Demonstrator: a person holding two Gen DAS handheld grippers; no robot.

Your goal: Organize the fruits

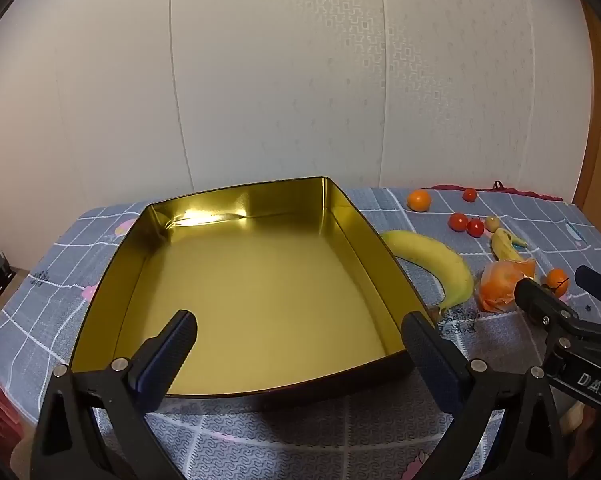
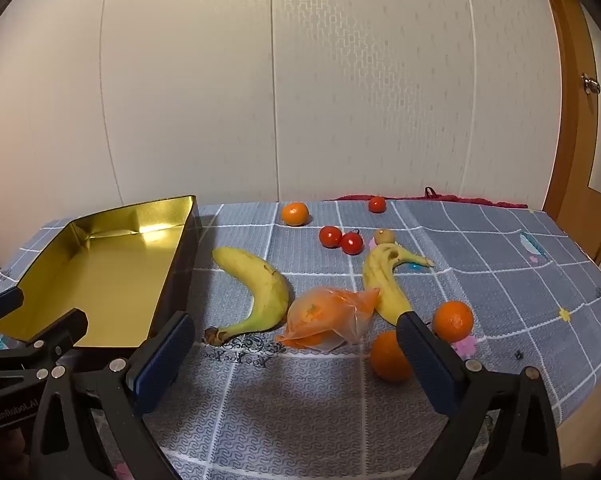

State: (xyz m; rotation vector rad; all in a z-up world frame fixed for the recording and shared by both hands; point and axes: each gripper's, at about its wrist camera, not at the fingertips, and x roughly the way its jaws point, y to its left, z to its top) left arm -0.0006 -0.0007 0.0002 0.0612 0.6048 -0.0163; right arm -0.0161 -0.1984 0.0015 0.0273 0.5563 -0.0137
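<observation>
A gold-lined tin tray [image 1: 342, 204] [image 2: 180, 248] lies empty on the left of the table. To its right lie a large banana [image 1: 436, 264] [image 2: 260, 284], a smaller banana [image 2: 384, 280] [image 1: 504, 246], a plastic bag of orange fruit [image 2: 328, 316] [image 1: 500, 284], several tangerines [image 2: 452, 320] [image 2: 388, 356] [image 2: 295, 213], three cherry tomatoes [image 2: 330, 236] and a small brownish fruit [image 2: 383, 235]. My left gripper [image 1: 300, 330] is open over the tray's near edge. My right gripper [image 2: 296, 332] is open, low in front of the bag and bananas, holding nothing.
A grey-blue checked cloth [image 2: 500, 280] covers the table. A white panelled wall stands behind it and a wooden door [image 2: 580, 140] is at the far right. A red cloth strip [image 2: 440, 198] lies along the table's back edge.
</observation>
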